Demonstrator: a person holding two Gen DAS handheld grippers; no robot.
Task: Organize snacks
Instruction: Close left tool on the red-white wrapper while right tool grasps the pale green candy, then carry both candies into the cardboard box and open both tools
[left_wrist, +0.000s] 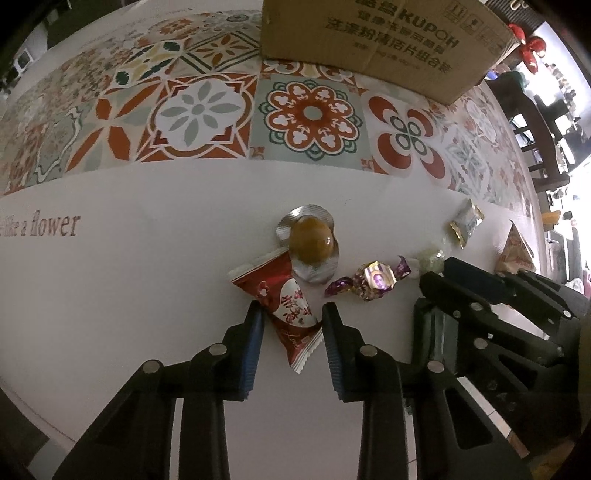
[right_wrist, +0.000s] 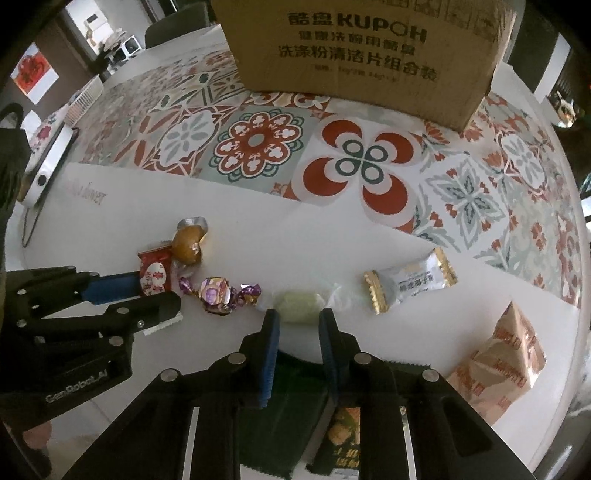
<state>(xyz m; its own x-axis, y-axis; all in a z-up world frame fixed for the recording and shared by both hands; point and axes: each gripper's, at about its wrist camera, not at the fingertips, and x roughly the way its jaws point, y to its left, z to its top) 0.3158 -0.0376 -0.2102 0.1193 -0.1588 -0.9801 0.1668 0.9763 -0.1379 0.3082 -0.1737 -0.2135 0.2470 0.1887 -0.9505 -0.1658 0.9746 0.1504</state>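
A red snack packet (left_wrist: 284, 291) with a white heart lies on the white tablecloth between the blue pads of my left gripper (left_wrist: 293, 308), which press on both of its edges. In the right wrist view my right gripper (right_wrist: 299, 315) is shut on a pale green candy (right_wrist: 297, 310) in a clear wrapper, held at the fingertips. A dark green packet (right_wrist: 284, 387) lies under its fingers. The right gripper (left_wrist: 437, 271) stands just right of the left one, and the left gripper (right_wrist: 159, 295) shows at the left of the right wrist view.
A brown egg in a foil pack (left_wrist: 312, 240) touches the red packet. A purple-wrapped candy (right_wrist: 218, 295) lies between the grippers. Right of them are a silver-gold packet (right_wrist: 410, 282) and an orange bag (right_wrist: 498, 362). A cardboard box (right_wrist: 351, 48) stands at the back, a white device (right_wrist: 48, 162) far left.
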